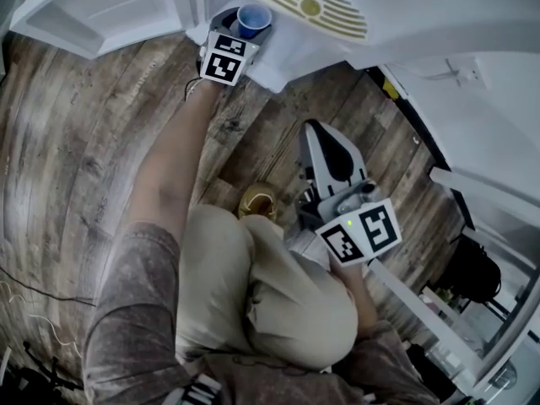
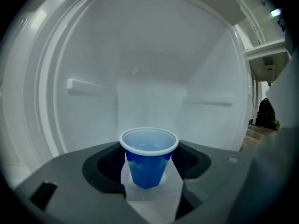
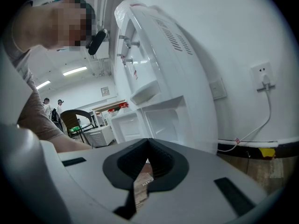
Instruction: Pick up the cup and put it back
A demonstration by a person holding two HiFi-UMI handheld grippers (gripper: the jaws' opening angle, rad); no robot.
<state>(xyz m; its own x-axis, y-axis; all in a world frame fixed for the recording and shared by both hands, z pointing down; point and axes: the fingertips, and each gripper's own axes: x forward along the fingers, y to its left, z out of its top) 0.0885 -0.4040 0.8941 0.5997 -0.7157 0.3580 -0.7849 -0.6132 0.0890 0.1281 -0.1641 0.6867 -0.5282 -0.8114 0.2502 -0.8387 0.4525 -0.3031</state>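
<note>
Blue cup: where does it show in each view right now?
Head view: blue cup top centre, inside the white water dispenser.
Left gripper view: lower centre, between the jaws of the left hand-held gripper.
Right gripper view: not in it.
Shared landmark: the dispenser, in all three views.

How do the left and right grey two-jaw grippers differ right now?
The left grey two-jaw gripper has its jaws apart around the blue plastic cup. The right grey two-jaw gripper has its jaws together at the tips, with nothing between them.
The left one reaches into the white compartment; the right one hangs outside, over the wooden floor.
Whether the left pads press the cup is unclear.
Both have the same build.
</note>
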